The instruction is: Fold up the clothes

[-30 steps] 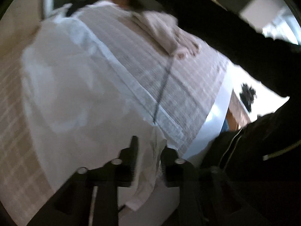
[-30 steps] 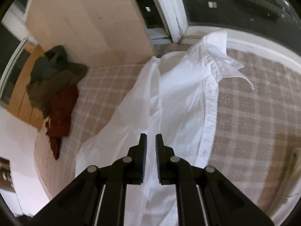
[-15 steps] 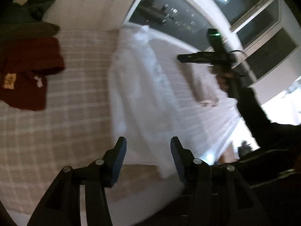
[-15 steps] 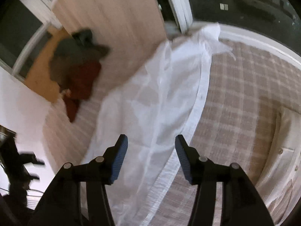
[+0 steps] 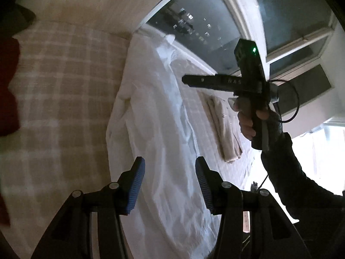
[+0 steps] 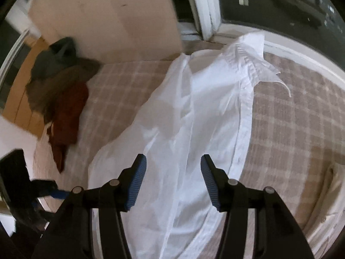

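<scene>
Looking at where things stand, I'd say the folding is only partway done. The long white button-up shirt [image 6: 194, 129] is laid out lengthwise on the beige plaid bed cover [image 6: 301, 129], running straight ahead from both tools with the collar [image 6: 252, 51] at the far end by the dark window [image 5: 204, 28]. It looks like the sides are already brought in, since it's a narrow strip with the button placket along its right edge, but that's my read, not a sure thing. The lengthwise folds that would make it a compact stack aren't done yet.

The right tool [image 6: 173, 183] hangs right above the near part of the shirt, jaws about halfway apart and holding nothing; they've just been opening, and the cloth is under them, not between the pads. Same story for the left tool [image 5: 170, 185]: jaws roughly half open, just opened too, empty, with the hem end of the shirt below and ahead of it. From the left wrist view you can see the person's hand [image 5: 252, 116] holding the right tool up off to the right.

Off to the left of both tools sits a pile of dark green, brown and red clothes [image 6: 58, 90], so more is waiting. To the right of the shirt lies a cream folded garment [image 5: 222, 127], probably one already finished.
</scene>
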The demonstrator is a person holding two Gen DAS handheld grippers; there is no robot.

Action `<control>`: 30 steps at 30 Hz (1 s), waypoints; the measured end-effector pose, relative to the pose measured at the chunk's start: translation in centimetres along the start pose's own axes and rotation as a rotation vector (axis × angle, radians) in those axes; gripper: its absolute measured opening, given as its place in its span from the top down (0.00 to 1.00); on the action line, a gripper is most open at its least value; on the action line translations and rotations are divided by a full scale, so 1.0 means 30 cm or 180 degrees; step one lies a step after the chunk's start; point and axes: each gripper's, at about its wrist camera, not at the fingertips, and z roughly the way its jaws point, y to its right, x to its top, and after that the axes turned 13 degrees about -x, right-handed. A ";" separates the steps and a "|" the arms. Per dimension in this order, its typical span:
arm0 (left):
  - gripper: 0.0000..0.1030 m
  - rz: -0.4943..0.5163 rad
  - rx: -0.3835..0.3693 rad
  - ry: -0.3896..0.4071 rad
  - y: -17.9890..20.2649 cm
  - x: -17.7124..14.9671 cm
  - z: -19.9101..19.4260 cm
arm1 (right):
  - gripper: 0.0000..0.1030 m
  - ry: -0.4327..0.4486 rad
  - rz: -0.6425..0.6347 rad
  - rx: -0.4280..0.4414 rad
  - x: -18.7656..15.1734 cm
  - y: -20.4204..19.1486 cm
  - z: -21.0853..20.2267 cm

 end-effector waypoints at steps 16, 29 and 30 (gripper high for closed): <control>0.92 -0.0049 0.0056 0.0196 -0.117 0.110 0.059 | 0.95 -0.0134 0.0079 0.0685 0.119 -0.002 0.185; 0.79 -0.0182 0.0402 0.0441 -0.160 0.018 -0.017 | 0.96 0.0097 0.0049 -0.0297 0.098 0.026 0.219; 0.71 -0.0156 0.0353 0.0476 -0.145 0.012 -0.032 | 0.95 0.0159 0.0062 -0.0414 0.096 0.019 0.192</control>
